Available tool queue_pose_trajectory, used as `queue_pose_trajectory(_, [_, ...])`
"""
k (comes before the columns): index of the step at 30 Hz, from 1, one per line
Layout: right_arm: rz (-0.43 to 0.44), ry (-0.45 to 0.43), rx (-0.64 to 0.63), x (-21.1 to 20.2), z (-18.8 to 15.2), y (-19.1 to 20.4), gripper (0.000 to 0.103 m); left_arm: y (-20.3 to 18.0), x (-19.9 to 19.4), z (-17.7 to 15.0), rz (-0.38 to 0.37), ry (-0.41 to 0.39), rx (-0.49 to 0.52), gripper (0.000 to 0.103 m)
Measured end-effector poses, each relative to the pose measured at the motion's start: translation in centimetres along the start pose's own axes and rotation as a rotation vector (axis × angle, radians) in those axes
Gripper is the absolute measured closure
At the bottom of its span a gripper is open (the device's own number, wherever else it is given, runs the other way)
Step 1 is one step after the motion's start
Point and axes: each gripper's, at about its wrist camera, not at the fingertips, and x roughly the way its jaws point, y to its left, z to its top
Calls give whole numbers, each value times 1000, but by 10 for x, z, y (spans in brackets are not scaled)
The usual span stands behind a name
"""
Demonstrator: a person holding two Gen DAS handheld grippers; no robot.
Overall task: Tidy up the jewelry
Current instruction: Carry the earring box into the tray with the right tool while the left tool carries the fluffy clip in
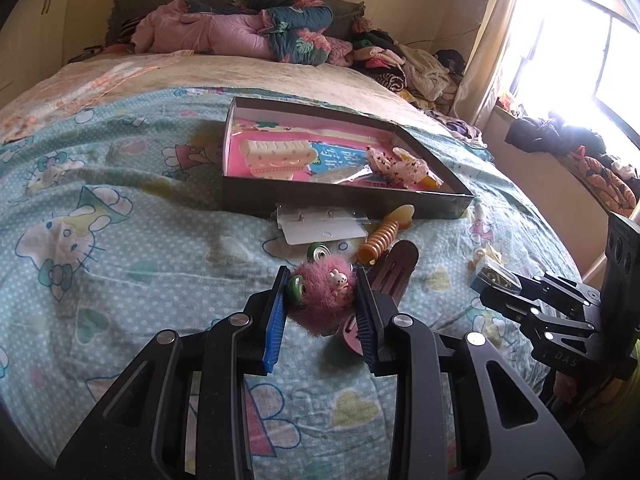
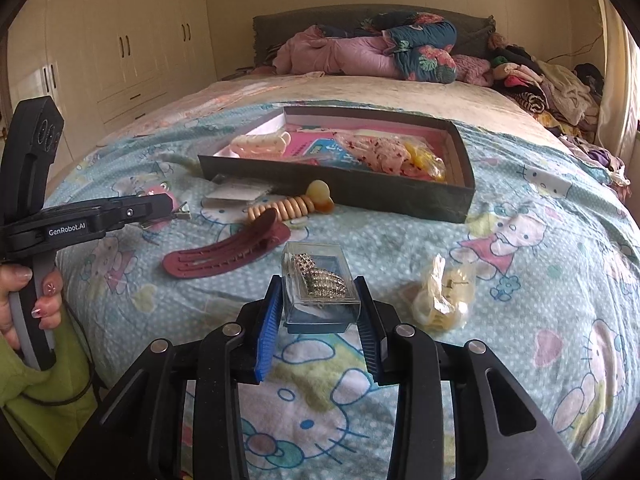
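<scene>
L claw (image 1: 322,290) clamped on pink fuzzy clip (image 1: 326,290), R claw (image 2: 318,300) – gripping clear jewelry box (image 2: 318,286)

Right gripper (image 2: 318,304) clamps clear jewelry box (image 2: 320,292).

The bed (image 2: 520,300) wears a pale blue cartoon-cat sheet. On it lies a shallow dark box (image 2: 340,190). Just in front of the box lie a clear card packet (image 2: 236,192), a ribbed orange clip (image 2: 288,204) and a maroon hair clip (image 2: 228,250); a crumpled yellowish bag (image 2: 444,294) lies nearer, toward its right end.
</scene>
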Motion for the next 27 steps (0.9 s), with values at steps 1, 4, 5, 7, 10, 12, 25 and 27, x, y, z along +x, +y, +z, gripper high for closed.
queue_pose_trajectory(1, [2, -3, -3, -1, 2, 1, 69, -1, 0, 2, -1, -2, 2, 80])
queue_pose_trajectory(4, [2, -9, -9, 0, 7, 3, 69, -4, 1, 6, -4, -9, 7, 80])
queue_pose_trajectory(5, [3, -11, -10, 0, 9, 3, 69, -5, 2, 8, -6, -11, 8, 80])
queue_pose_trajectory(7, [2, -16, -11, 1, 12, 4, 69, -6, 3, 12, -9, -15, 10, 80])
queue_pose_trajectory(10, [-1, -23, -9, 1, 17, 2, 70, -10, 5, 18, -14, -23, 16, 80])
queue_pose_trajectory(12, [-3, -29, -6, 0, 19, 1, 70, -12, 7, 21, -18, -28, 19, 80])
queue_pose_trajectory(25, [-48, -81, 18, -5, 39, -20, 70, -31, 22, 46, -44, -46, 44, 80])
queue_pose_trajectory(27, [-54, -86, 24, -5, 42, -25, 70, -34, 26, 51, -49, -49, 47, 80])
